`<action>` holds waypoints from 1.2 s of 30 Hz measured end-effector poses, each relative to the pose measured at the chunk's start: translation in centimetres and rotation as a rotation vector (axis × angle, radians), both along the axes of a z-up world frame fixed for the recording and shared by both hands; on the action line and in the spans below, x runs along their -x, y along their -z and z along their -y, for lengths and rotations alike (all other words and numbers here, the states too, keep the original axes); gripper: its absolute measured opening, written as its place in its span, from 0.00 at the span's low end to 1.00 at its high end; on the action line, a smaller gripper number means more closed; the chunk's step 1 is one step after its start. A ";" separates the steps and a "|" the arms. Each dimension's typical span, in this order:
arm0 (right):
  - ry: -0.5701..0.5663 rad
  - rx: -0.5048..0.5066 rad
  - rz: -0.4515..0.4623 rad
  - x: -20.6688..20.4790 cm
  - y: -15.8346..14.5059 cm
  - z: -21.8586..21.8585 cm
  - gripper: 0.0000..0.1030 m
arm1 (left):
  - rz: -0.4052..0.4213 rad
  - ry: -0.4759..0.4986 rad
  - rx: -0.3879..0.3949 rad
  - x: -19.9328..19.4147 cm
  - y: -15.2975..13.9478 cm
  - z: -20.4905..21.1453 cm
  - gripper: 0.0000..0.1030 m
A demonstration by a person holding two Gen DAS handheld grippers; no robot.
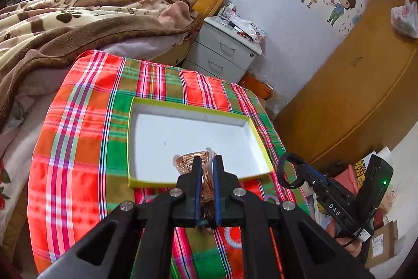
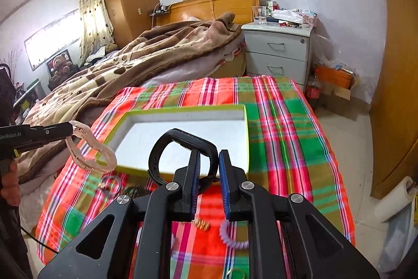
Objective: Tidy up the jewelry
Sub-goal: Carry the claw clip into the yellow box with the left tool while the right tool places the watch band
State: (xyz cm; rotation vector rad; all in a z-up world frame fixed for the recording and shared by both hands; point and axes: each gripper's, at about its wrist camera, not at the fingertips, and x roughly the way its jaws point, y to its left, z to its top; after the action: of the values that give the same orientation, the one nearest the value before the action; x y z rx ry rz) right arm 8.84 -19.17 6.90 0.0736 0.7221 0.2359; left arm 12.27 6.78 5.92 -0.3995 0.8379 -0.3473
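A rose-gold openwork hair clip (image 1: 186, 161) is pinched between the blue pads of my left gripper (image 1: 207, 161), which is shut on it above the near edge of the tray. The tray (image 1: 188, 106) is shallow and white with a yellow-green rim, and it lies on a plaid cloth. In the right wrist view that clip (image 2: 88, 151) hangs from the left gripper (image 2: 70, 128) over the tray's left corner (image 2: 125, 117). My right gripper (image 2: 209, 166) is shut on a black wristband (image 2: 180, 134) looped up over the tray's front edge. From the left wrist view, this band (image 1: 283, 170) and the right gripper (image 1: 300, 169) sit beside the tray's right corner.
Loose pieces lie on the plaid cloth (image 2: 287, 135) in front of the tray: a lilac spiral hair tie (image 2: 232, 237), small gold pieces (image 2: 201, 224), a clear ring (image 2: 109, 184), a gold ring (image 2: 236, 273). A bed with a brown blanket (image 2: 156, 54) lies behind, with a grey drawer unit (image 2: 277, 54) at back right.
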 end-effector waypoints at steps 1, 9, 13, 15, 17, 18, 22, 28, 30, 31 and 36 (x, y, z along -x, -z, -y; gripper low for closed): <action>-0.002 0.000 -0.004 -0.6 0.0 0.0 0.15 | -0.001 -0.002 -0.004 -0.5 0.0 0.0 0.08; 0.006 0.013 -0.045 -5.9 0.8 0.4 0.15 | -0.002 0.010 0.028 -4.8 0.1 0.6 0.08; 0.013 0.026 -0.079 -8.7 2.1 0.4 0.15 | -0.013 0.010 0.062 -6.9 0.9 0.7 0.08; 0.013 0.020 -0.104 -9.9 2.9 0.5 0.15 | -0.023 0.015 0.070 -7.9 1.5 1.0 0.08; 0.009 0.020 -0.127 -11.1 3.6 0.6 0.15 | -0.035 0.014 0.058 -8.9 2.1 1.3 0.08; 0.010 0.023 -0.138 -11.6 3.9 0.5 0.15 | -0.041 0.012 0.051 -9.4 2.4 1.5 0.08; -0.003 0.026 -0.173 -13.1 5.2 0.4 0.15 | -0.060 0.013 0.031 -10.9 3.6 1.9 0.08; -0.006 0.036 -0.207 -14.5 6.4 0.0 0.15 | -0.081 -0.018 -0.006 -12.1 5.0 1.4 0.08; -0.006 0.047 -0.217 -14.8 6.7 -0.1 0.15 | -0.088 -0.020 -0.007 -12.3 5.2 1.1 0.09; -0.007 0.054 -0.221 -15.0 6.8 -0.2 0.15 | -0.091 -0.025 -0.016 -12.3 5.3 1.0 0.09; -0.009 0.106 -0.233 -15.4 7.5 -0.8 0.15 | -0.112 -0.050 -0.085 -12.6 6.2 0.4 0.09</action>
State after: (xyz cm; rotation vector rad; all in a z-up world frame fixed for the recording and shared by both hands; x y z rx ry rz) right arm 24.26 -18.36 -0.59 -0.0032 0.9659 0.1992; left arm 24.92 6.40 -0.27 -0.3629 0.9470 -0.2441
